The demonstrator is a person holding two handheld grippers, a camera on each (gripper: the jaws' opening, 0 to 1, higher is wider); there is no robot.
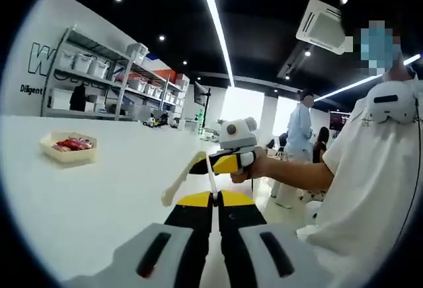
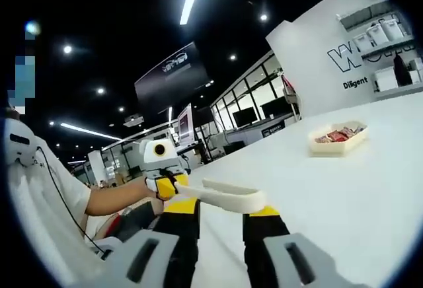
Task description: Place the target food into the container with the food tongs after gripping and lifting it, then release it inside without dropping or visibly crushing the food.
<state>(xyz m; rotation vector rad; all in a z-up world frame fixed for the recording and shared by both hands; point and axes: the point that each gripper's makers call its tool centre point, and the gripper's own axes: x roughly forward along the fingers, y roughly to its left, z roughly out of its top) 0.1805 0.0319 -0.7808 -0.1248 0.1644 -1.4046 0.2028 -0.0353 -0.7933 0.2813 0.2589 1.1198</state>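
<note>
Tongs are in the claws, but no food has been grabbed yet

Right claw (image 2: pixel 221 212) is gripping the cream tongs (image 2: pixel 231 197) across its jaws; left claw (image 1: pixel 216 203) is looking clenched on their end. Tray of food (image 1: pixel 68 147) is sitting untouched at left of the worktop (image 1: pixel 99 202), well apart. Both hands are hovering low, facing each other.

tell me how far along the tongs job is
Early stage. Done: the cream plastic food tongs are picked up, lying across the right gripper. In hand: the left gripper sits shut by the tongs' end, both well short of the shallow beige tray holding red-wrapped food on the white table. Left: grip, lift, place and release the food.
</note>
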